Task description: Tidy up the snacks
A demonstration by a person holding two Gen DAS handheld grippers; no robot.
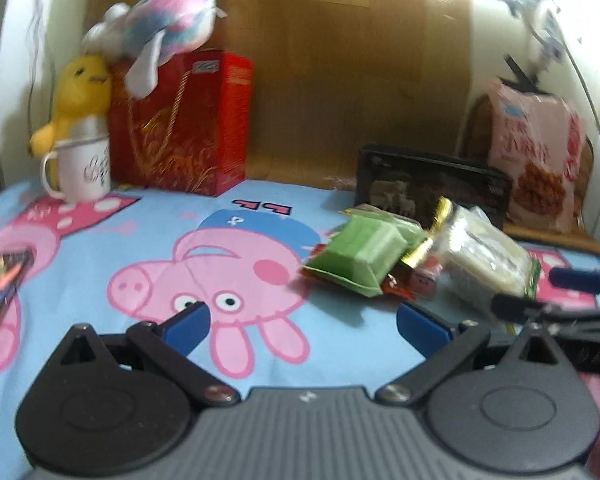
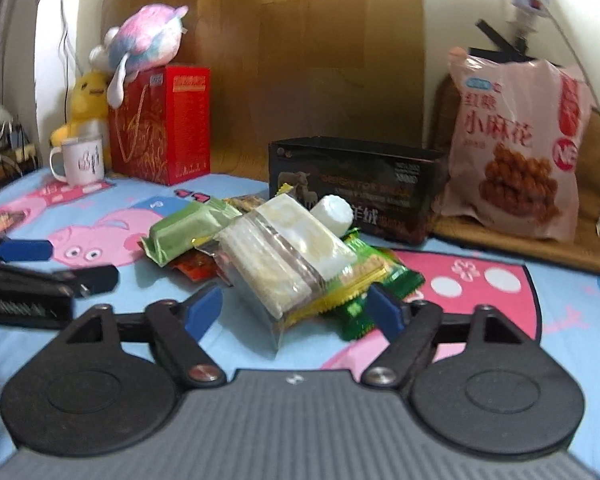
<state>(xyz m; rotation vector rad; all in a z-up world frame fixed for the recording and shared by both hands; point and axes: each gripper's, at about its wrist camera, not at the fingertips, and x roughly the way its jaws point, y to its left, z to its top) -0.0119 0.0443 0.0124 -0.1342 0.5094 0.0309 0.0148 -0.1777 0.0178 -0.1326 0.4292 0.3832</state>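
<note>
A pile of snacks lies on the cartoon-pig cloth: a green packet (image 2: 188,228) (image 1: 360,254), a clear pack of pale biscuits (image 2: 288,256) (image 1: 484,256), a white roll (image 2: 334,210), and red and green wrappers under them. A black open box (image 2: 356,184) (image 1: 432,184) stands behind the pile. My right gripper (image 2: 300,312) is open, its fingers either side of the biscuit pack's near end. My left gripper (image 1: 304,324) is open and empty over the cloth, left of the pile. Each gripper shows in the other's view: the right (image 1: 540,292), the left (image 2: 56,264).
A large pink snack bag (image 2: 516,152) leans at the back right. A red gift bag (image 2: 160,124), a white mug (image 2: 80,160), a yellow plush and a pastel plush stand at the back left. A dark packet (image 1: 0,280) lies at the far left.
</note>
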